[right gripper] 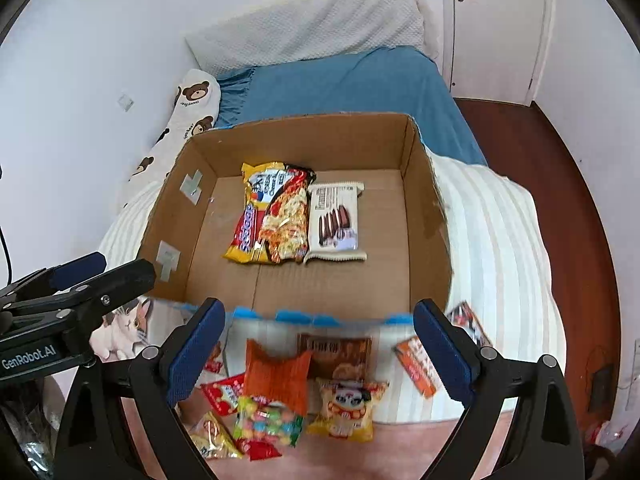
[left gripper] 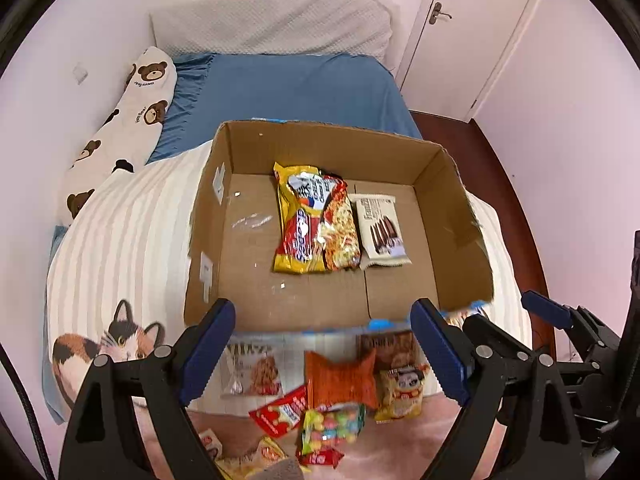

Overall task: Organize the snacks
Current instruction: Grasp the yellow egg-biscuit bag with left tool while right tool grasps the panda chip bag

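Now I am between picks: the broad corrugated cardboard box [left gripper: 248,292] sits on the striped quilt with two crinkly packets flat on its floor, the yellow noodle packet [left gripper: 314,220] touching the cream wafer packet [left gripper: 382,228]. Both my left gripper [left gripper: 324,356] and right gripper [right gripper: 320,352] hang empty, jaws wide apart. Next, I judge, I must drop to the loose heap before the box; the puffy orange bag [right gripper: 278,380] looks easiest.

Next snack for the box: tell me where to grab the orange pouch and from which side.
Come from above with the jaws across the orange pouch's puffed middle, closing on its two side edges. It lies flat on the bed, top exposed, with the candy bag overlapping its near edge, so that end looks awkward.
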`<state>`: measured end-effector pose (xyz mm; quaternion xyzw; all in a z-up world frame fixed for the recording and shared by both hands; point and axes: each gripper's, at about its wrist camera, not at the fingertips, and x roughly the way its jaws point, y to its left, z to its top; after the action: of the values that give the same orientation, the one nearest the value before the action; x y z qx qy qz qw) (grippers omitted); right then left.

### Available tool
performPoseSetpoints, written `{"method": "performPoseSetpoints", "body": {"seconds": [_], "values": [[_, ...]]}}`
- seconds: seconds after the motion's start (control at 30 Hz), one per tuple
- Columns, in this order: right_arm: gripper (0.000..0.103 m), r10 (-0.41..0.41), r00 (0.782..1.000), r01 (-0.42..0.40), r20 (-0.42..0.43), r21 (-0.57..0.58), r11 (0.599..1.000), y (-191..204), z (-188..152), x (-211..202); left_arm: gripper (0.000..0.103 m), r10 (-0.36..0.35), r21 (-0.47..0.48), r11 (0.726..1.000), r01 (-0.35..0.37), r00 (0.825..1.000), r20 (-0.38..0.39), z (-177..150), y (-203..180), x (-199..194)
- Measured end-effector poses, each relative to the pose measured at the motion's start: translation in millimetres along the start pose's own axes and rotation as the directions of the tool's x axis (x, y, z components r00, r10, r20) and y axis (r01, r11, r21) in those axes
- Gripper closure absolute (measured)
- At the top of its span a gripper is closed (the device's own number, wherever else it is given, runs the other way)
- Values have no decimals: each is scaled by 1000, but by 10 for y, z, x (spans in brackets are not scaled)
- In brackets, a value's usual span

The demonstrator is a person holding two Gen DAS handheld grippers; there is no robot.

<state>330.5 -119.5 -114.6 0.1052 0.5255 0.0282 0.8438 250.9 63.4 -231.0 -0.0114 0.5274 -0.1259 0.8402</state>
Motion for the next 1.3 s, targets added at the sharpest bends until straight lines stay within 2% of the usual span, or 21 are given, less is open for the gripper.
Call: {"method": "performPoseSetpoints", "body": {"seconds": [0.1,0.23,0.4,0.5,0.6,0.7,0.73,0.8,0.83,0.87,0.97,1.03,1.07,1.1,1.13,1.17,1.23,1.3], "values": [[6,5,1000,-4,-23,25,1000,-18,-205,-27,13,-5,-11,1000,5,1000,-13,-182,20,-82],[6,33,995,-25,-99,80,997,-84,-571,94,13,21,-35,999,-23,998,-52,-473,143,-48],[6,71,975,-36,-208,165,986,-197,-1019,429,13,45,-99,993,-63,983,-180,-978,404,265],[6,91,962,-34,-258,219,975,-304,-1218,640,13,53,-152,984,-95,964,-260,-1306,584,488],[6,84,951,-8,-298,246,969,-405,-1335,837,13,67,-206,968,-144,938,-340,-1619,781,679],[6,74,941,17,-329,266,964,-494,-1406,1043,13,30,-302,938,-170,909,-416,-1904,1000,859],[6,72,938,23,-338,270,963,-511,-1419,1108,13,-2,-340,926,-164,898,-440,-1998,1065,934],[6,72,930,31,-359,275,961,-533,-1445,1257,13,-24,-377,908,-181,877,-480,-2116,1138,1040],[6,68,927,37,-368,271,962,-531,-1450,1316,15,8,-362,910,-203,880,-474,-2141,1137,1039],[6,62,923,41,-379,258,965,-518,-1458,1374,15,29,-324,925,-196,890,-455,-2137,1099,1021],[6,54,914,42,-403,226,973,-480,-1474,1482,15,65,-119,985,-128,901,-429,-2118,861,973],[6,56,906,34,-419,205,978,-452,-1487,1526,15,101,52,995,-87,898,-429,-2164,678,977],[6,51,903,34,-427,190,981,-437,-1493,1544,15,126,132,988,-74,884,-450,-2208,598,1018],[6,42,901,38,-432,175,984,-423,-1506,1570,15,173,238,969,-61,856,-486,-2298,493,1105],[6,37,899,40,-436,167,985,-399,-1503,1584,15,206,296,954,-56,838,-505,-2359,438,1164],[6,36,899,41,-437,164,986,-391,-1513,1603,15,278,390,919,-65,807,-521,-2463,352,1279],[6,43,898,37,-438,172,984,-369,-1533,1652,15,335,449,890,-83,788,-517,-2553,285,1410],[6,48,903,35,-427,183,982,-362,-1546,1709,15,334,417,902,-110,789,-515,-2537,299,1506]]}}
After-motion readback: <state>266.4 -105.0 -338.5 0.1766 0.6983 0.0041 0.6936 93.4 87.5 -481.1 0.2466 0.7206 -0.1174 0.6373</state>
